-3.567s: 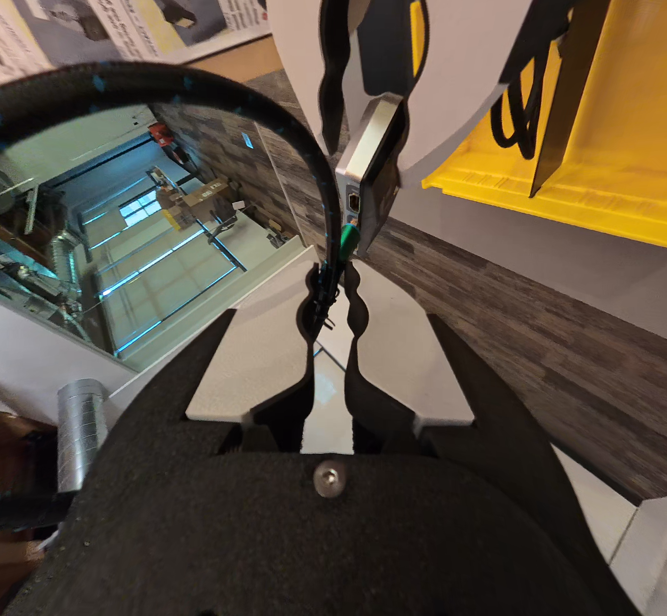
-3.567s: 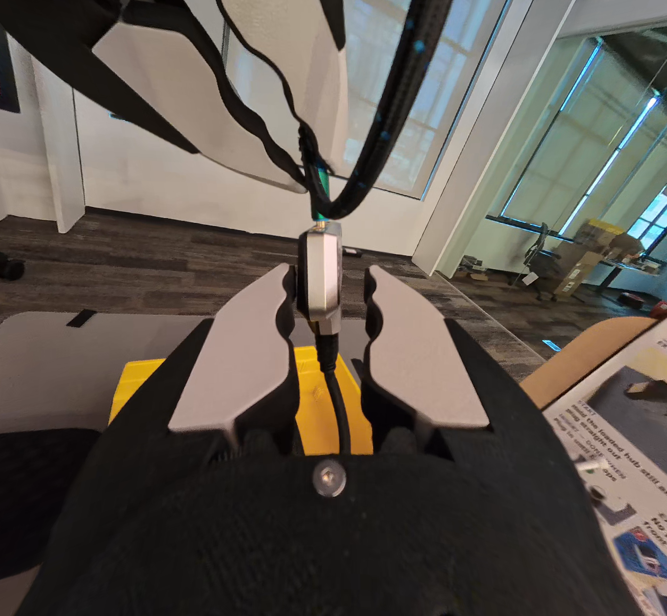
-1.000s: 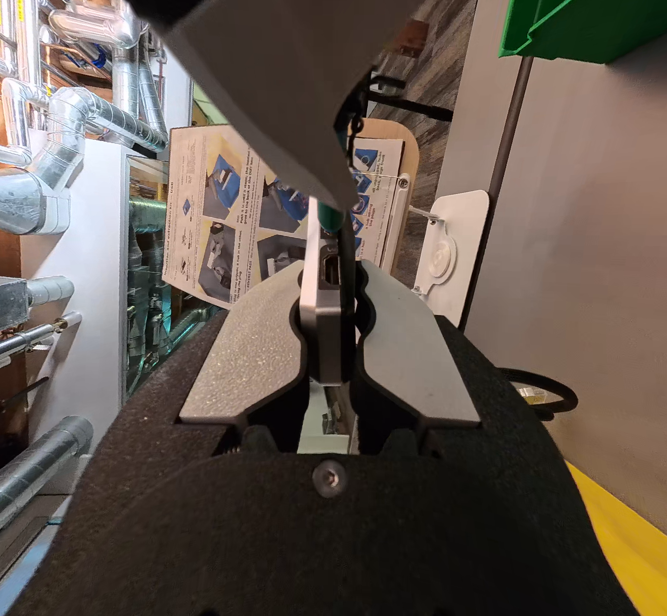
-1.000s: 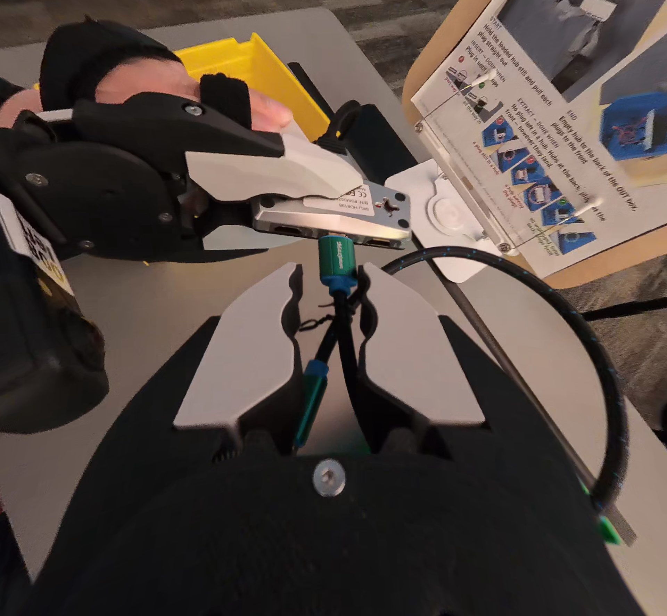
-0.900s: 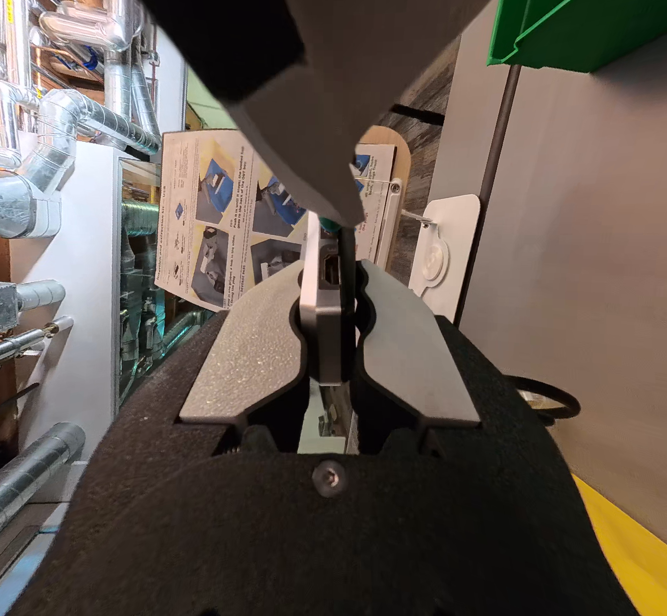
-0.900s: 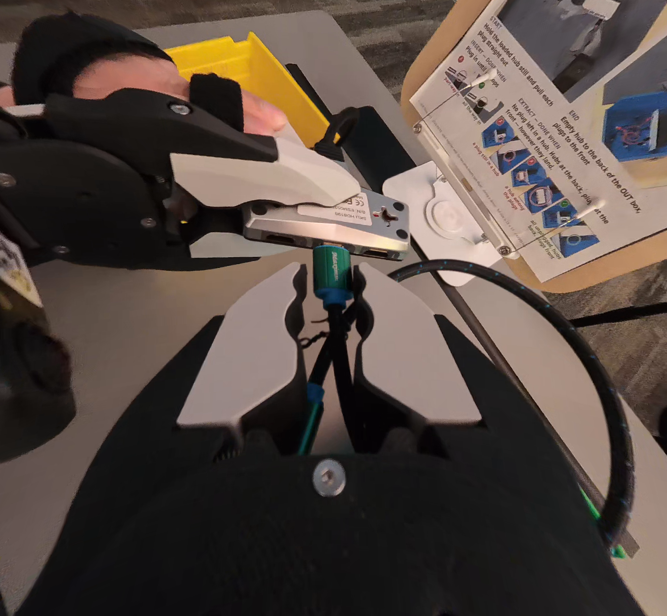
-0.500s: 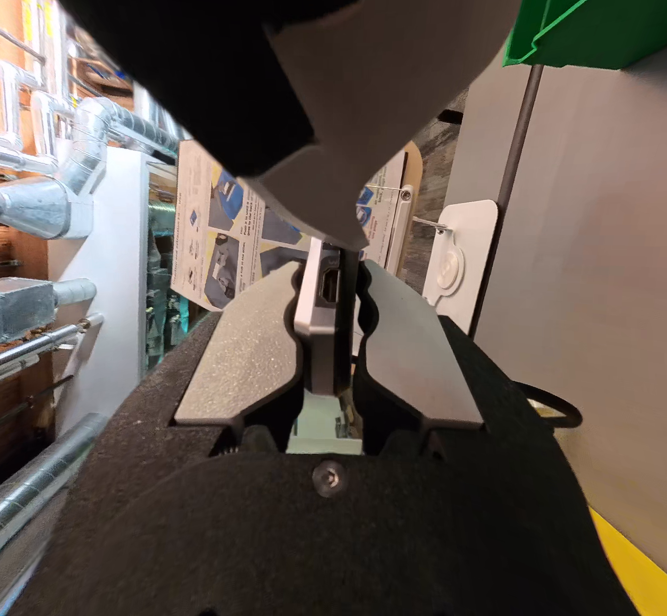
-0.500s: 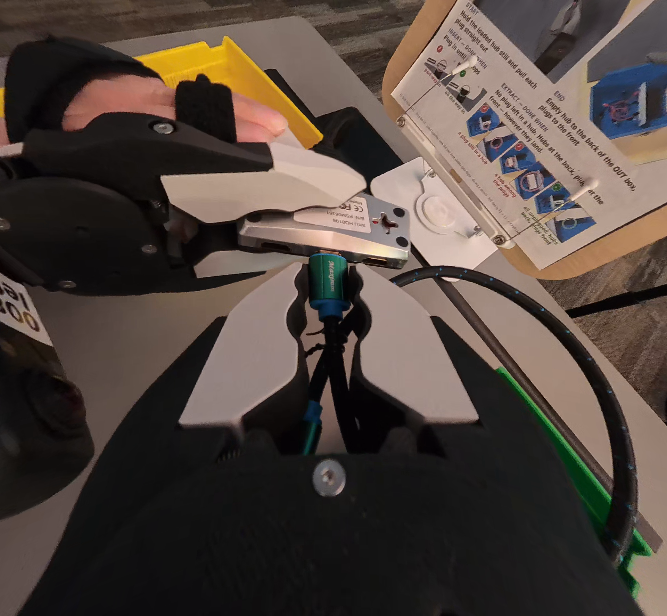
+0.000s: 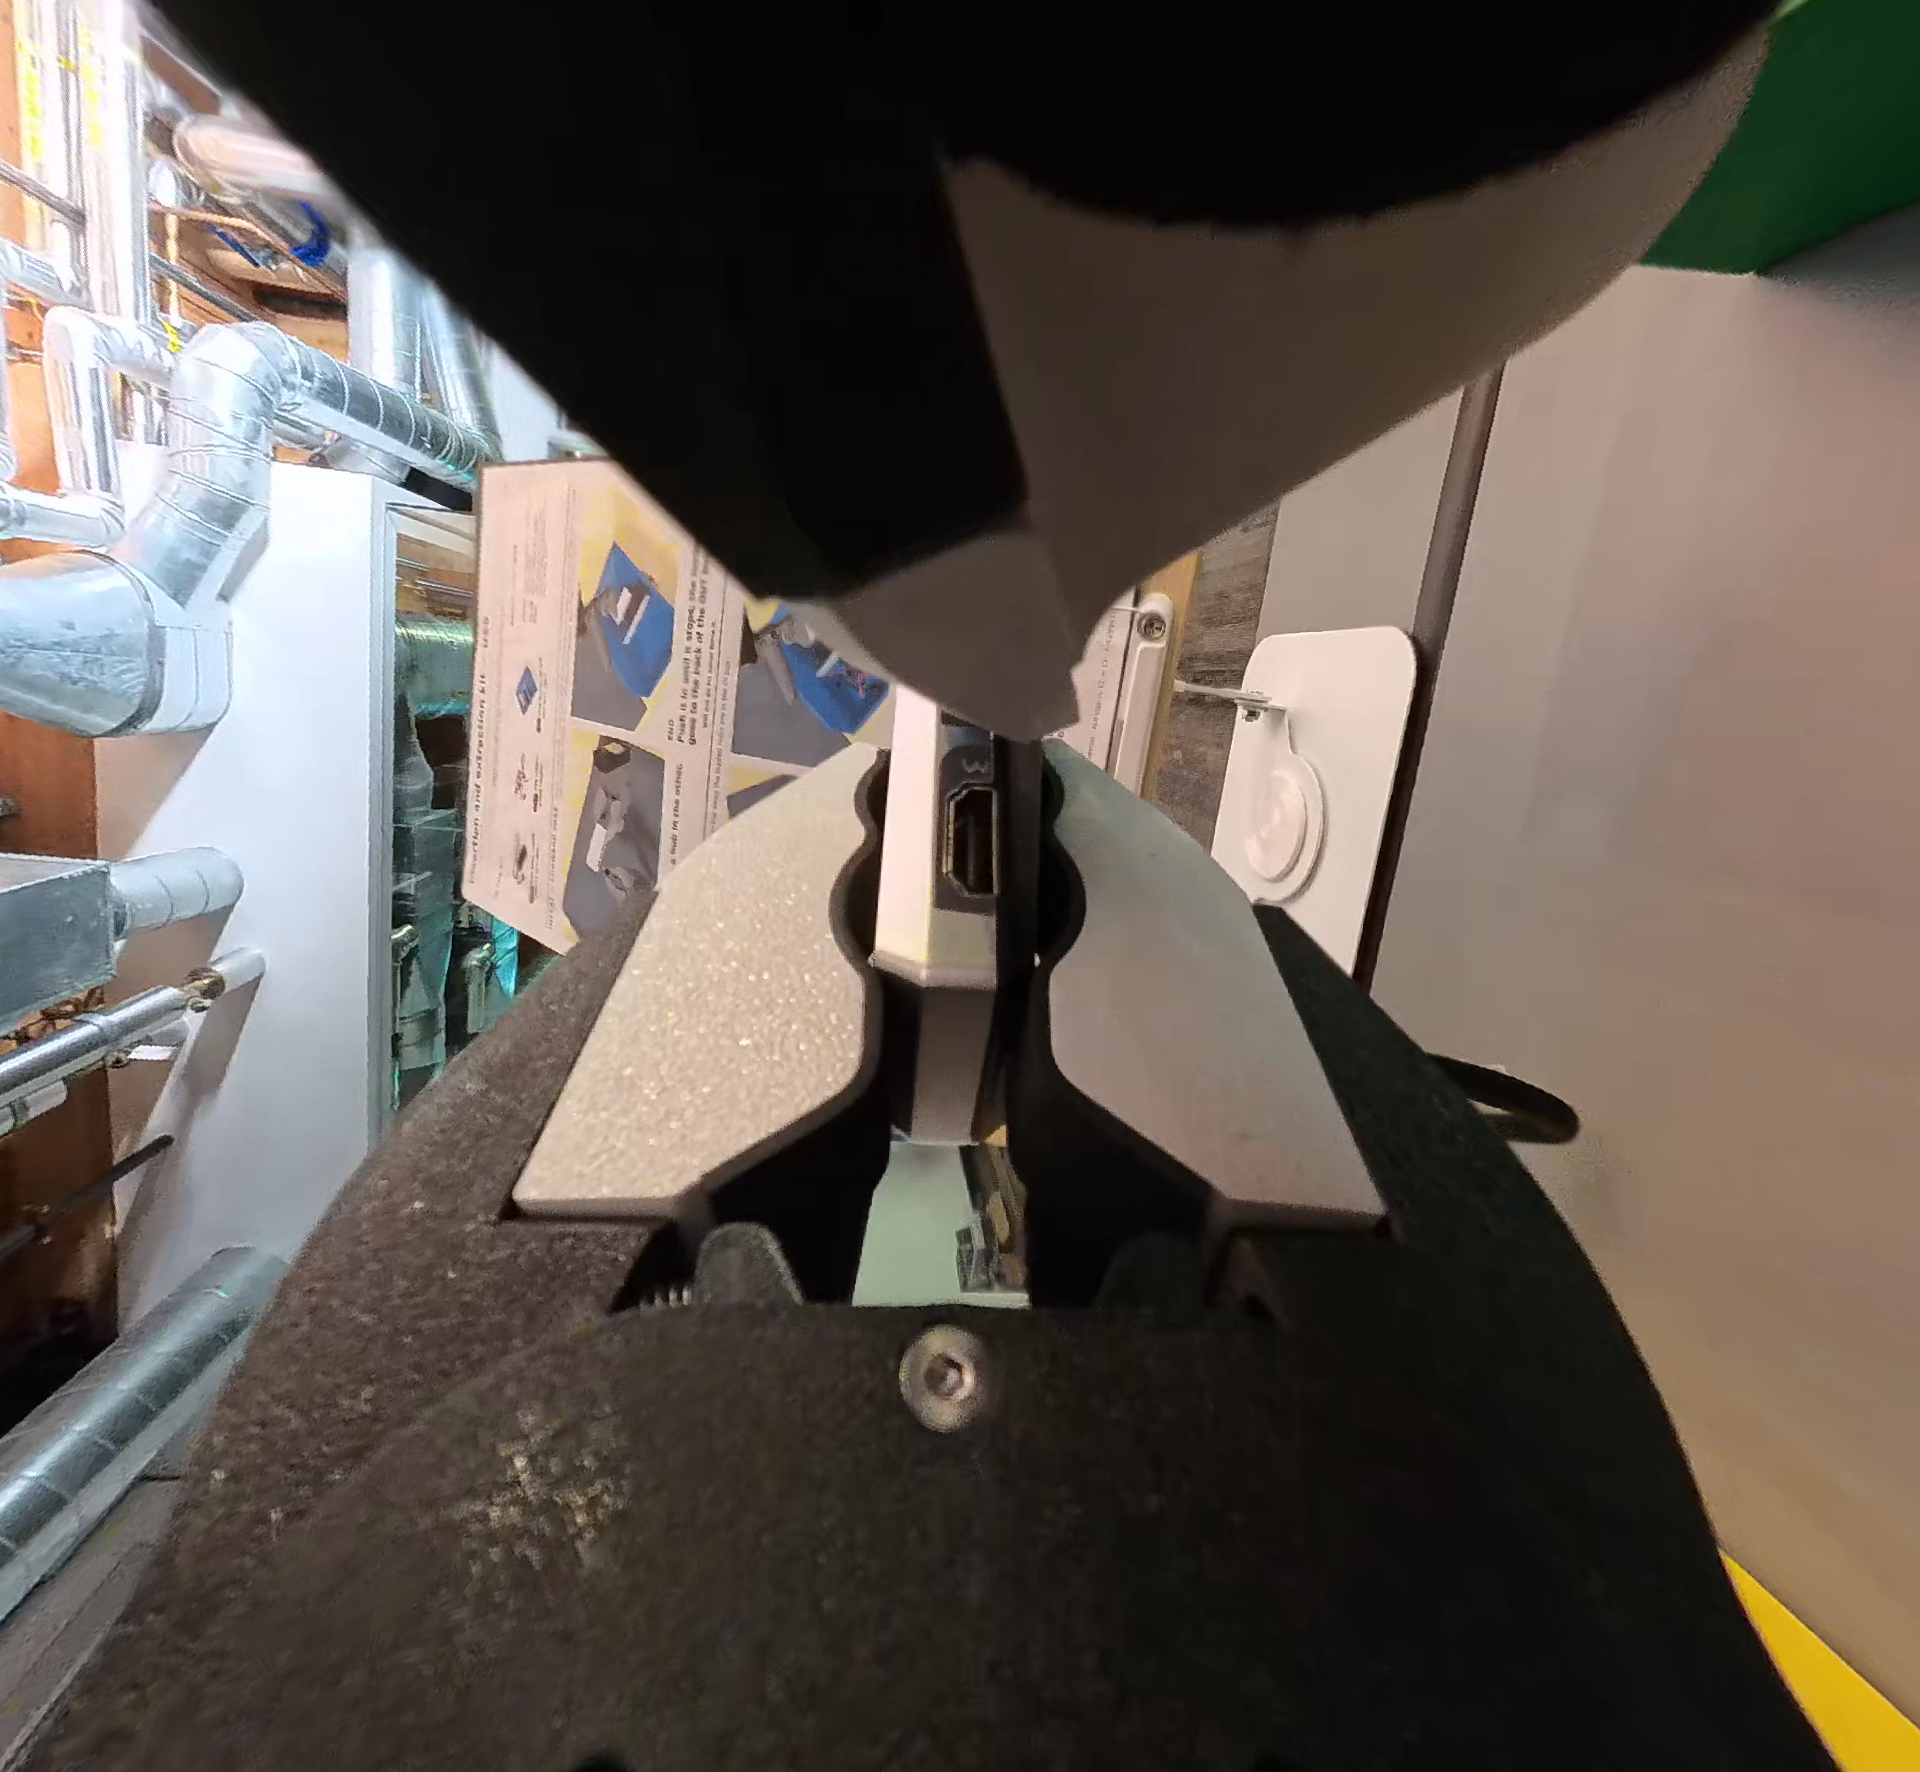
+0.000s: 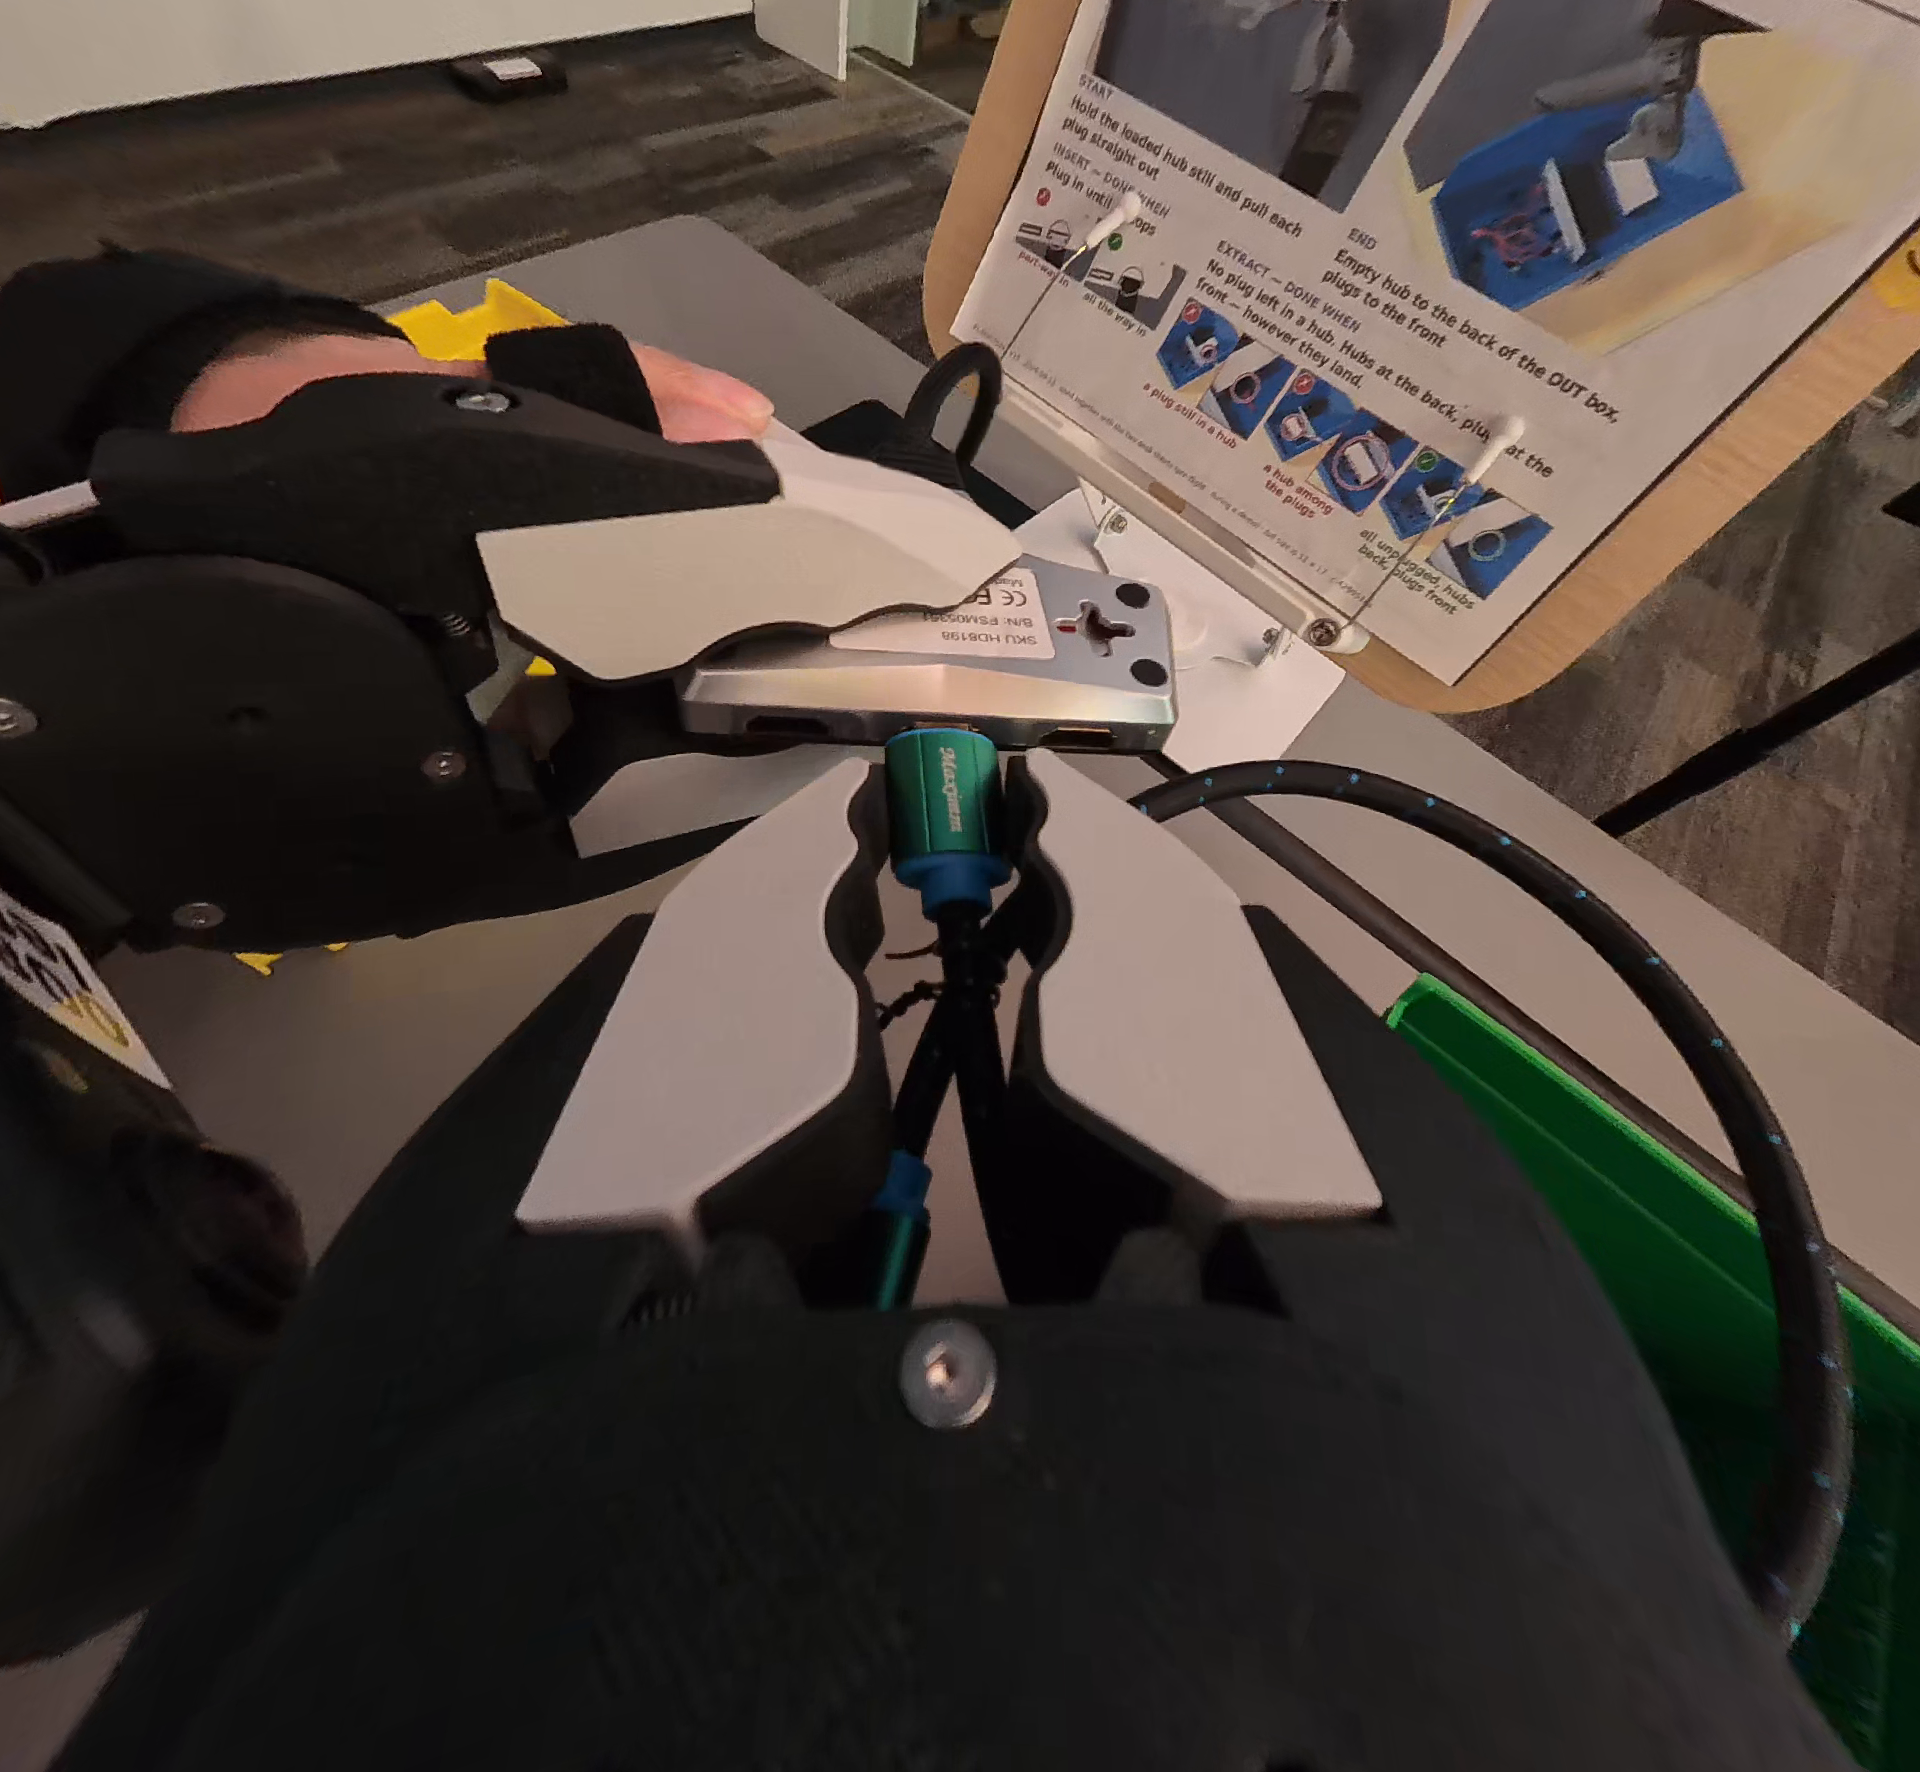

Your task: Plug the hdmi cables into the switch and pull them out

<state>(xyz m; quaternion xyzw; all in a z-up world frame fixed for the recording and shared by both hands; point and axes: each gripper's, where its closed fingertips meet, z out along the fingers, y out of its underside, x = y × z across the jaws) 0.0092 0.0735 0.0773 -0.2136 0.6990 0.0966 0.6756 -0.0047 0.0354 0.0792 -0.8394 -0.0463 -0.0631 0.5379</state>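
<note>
My left gripper (image 9: 961,766) is shut on the silver HDMI switch (image 9: 920,891), seen edge-on with one empty port facing me. In the right wrist view a gloved hand holds that gripper at the left, its upper finger (image 10: 748,559) lying on the switch (image 10: 1091,652). My right gripper (image 10: 943,777) is shut on the green HDMI plug (image 10: 940,818). The plug's metal end sits in the switch's middle port, with a thin strip of metal showing. Its black braided cable (image 10: 1621,953) loops out to the right. A second green plug (image 10: 899,1234) hangs below my right fingers.
An instruction board (image 10: 1351,268) on a white stand base (image 10: 1236,694) stands behind the switch on the grey table (image 10: 343,1109). A green bin (image 10: 1662,1234) is at the right, a yellow bin (image 10: 468,320) behind the left gripper. The right gripper fills the top of the left wrist view. Tip to tip, the grippers are about 4 cm apart.
Earlier the left gripper held the plug and the right the switch; now they are swapped. Over the last second my right gripper has pushed the green plug up into the switch's middle port.
</note>
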